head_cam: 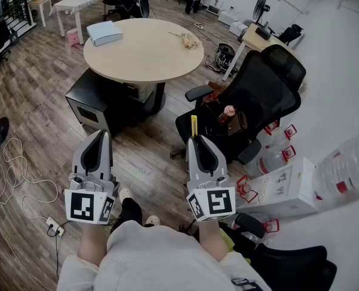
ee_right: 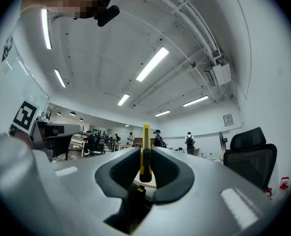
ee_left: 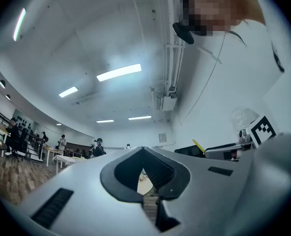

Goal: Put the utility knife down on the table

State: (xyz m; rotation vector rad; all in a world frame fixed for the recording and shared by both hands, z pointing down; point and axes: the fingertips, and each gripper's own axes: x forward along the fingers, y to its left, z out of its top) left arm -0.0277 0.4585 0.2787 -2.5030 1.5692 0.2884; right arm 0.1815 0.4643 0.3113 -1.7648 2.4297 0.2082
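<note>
A yellow utility knife [head_cam: 194, 126] [ee_right: 145, 151] stands upright between the jaws of my right gripper [head_cam: 196, 139] [ee_right: 144, 154], which is shut on it; its tip pokes out past the jaws. My left gripper [head_cam: 99, 137] [ee_left: 144, 168] is shut with nothing in it, held level beside the right one. Both hover over the wood floor, well short of the round beige table [head_cam: 144, 48]. The table's top shows only as a sliver through the jaws in both gripper views.
On the table lie a pale blue box [head_cam: 104, 33] and a small bunch of flowers [head_cam: 188, 40]. A black office chair [head_cam: 252, 102] holding a bottle stands right of the table. A black cabinet [head_cam: 104, 102] sits under the table. White boxes [head_cam: 282, 187] and a water jug [head_cam: 346, 165] lie right.
</note>
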